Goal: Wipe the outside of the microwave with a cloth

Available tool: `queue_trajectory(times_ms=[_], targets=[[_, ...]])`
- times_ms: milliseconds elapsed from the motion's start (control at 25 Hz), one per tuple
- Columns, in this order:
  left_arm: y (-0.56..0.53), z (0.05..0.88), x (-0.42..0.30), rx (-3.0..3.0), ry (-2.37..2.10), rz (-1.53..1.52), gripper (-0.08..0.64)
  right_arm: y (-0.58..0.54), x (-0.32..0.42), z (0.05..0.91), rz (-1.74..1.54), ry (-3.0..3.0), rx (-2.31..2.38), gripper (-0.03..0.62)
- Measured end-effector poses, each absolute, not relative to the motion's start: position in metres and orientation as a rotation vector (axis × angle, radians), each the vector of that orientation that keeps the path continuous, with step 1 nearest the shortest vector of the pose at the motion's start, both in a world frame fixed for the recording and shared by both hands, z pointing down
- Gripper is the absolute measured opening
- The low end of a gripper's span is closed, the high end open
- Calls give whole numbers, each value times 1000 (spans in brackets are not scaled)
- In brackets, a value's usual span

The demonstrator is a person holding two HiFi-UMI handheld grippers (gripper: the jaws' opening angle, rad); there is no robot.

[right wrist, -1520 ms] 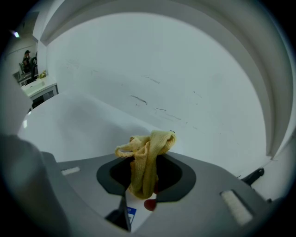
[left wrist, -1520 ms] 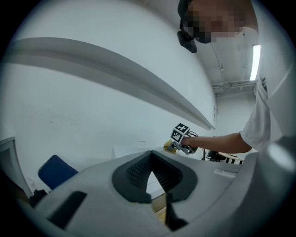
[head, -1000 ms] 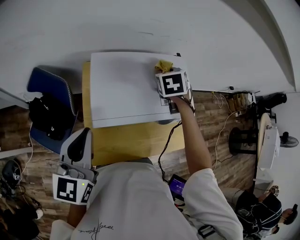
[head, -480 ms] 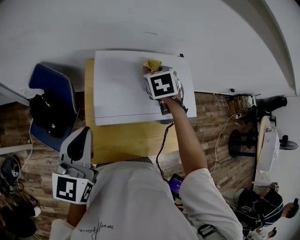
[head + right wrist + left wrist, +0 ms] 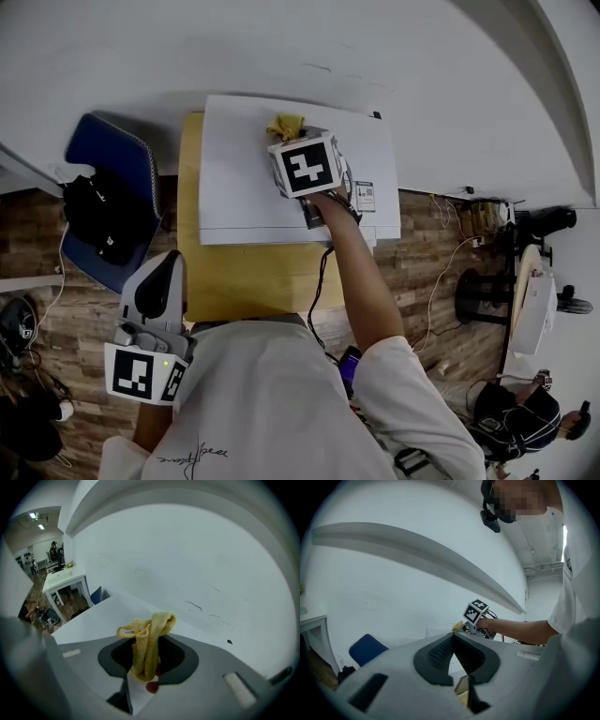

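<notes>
the right gripper (image 5: 148,660) has its jaws clamped on a crumpled yellow knitted cloth (image 5: 147,641), which bunches up between them and pokes out past their tips in a loose loop. below and ahead of the tips lies the flat top of the white box-shaped microwave (image 5: 246,187). in the head view the cloth is over that top near its back edge, though i cannot tell whether it presses on the surface. a white wall (image 5: 187,559) rises just ahead of the jaws. a small printed label (image 5: 364,195) lies on the microwave top behind the jaws and to their right. the microwave stands on a light wooden table (image 5: 253,281). the left gripper (image 5: 453,653) is held low by the person's body, well apart from the microwave, its jaws together with nothing between them. far ahead of its tips the other gripper's marker cube (image 5: 476,611) and a bit of the yellow cloth show. a blue chair (image 5: 111,155) with a black bag (image 5: 98,217) on it stands left of the table.
</notes>
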State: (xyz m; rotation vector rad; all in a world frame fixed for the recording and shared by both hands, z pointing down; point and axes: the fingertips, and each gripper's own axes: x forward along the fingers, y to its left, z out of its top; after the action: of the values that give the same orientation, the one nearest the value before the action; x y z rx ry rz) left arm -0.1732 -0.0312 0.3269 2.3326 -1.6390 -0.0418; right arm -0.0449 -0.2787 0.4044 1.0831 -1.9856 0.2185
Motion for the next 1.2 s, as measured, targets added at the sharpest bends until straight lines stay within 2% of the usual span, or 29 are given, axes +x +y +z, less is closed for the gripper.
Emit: queue_trajectory(times_ms=[600, 1040, 1200], targets=[[-32, 328, -181, 2310, -1678, -33, -5, -268, -122, 402, 222, -2078, 976, 123], [-29, 327, -177, 2304, -1694, -19, -5, -219, -206, 398, 200, -2223, 667, 123], [-28, 321, -171, 2321, -1688, -14, -5, -197, -212, 377, 77, -2278, 580, 123]])
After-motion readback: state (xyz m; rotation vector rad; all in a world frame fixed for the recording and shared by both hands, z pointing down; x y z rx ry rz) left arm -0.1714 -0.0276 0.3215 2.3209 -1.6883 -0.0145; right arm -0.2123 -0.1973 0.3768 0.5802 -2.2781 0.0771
